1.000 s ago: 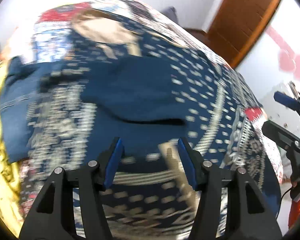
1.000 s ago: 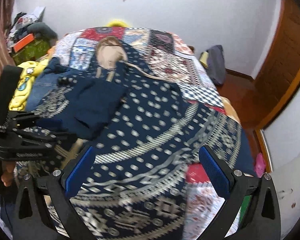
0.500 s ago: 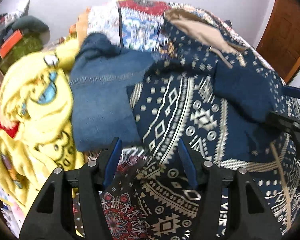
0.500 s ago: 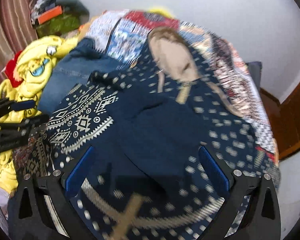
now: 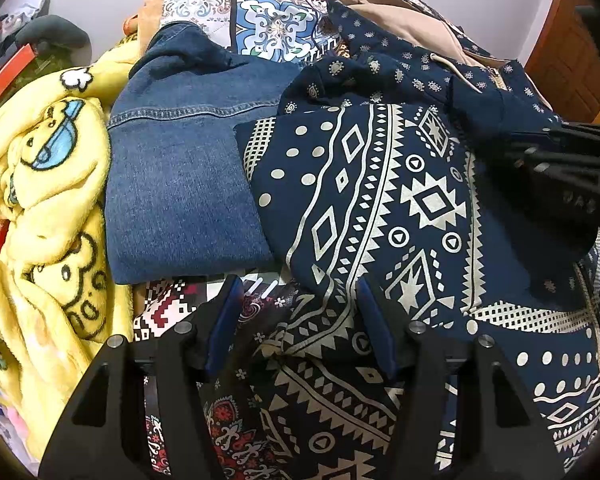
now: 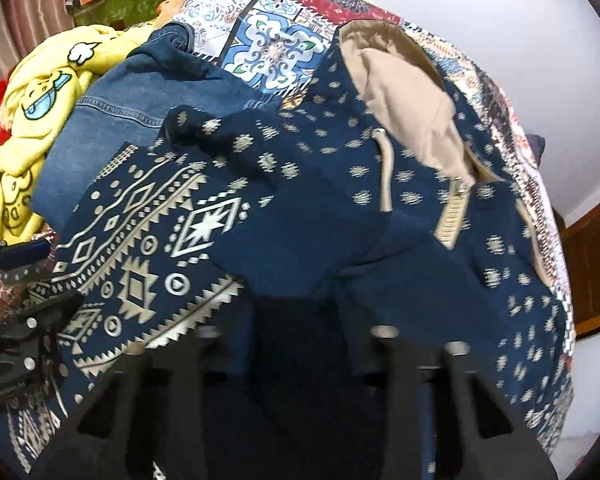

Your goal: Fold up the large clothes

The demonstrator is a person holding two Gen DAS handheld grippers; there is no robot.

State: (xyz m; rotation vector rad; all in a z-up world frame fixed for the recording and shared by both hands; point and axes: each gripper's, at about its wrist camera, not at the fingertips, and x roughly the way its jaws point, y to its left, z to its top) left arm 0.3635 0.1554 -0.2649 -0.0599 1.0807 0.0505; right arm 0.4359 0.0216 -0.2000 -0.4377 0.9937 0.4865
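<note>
- A navy hooded garment [image 5: 412, 200] with cream geometric print lies spread over a bed covered by a patchwork bedspread [image 5: 268, 20] of blue, red and white squares.
- Its tan-lined hood [image 6: 404, 92] points toward the far end of the bed, and a cream drawstring [image 6: 386, 172] hangs from the neck.
- A sleeve or side panel with large diamonds and triangles is folded across the garment's front.
- The left hand-held gripper [image 5: 300, 320] points down at the near edge of the printed cloth. Its blue-padded jaws stand partly apart, with a fold of the cloth lying between them; the pads do not press it.
- The right hand-held gripper [image 6: 296, 340] sits low over the dark navy middle of the garment. Its jaws are closing, nearly together, with dark cloth bunched between them; the fingertips are blurred.
- Folded blue denim [image 5: 180, 184] lies just beside the garment, touching its left edge.
- A yellow cartoon-print blanket [image 5: 40, 200] is heaped beyond the denim.
</note>
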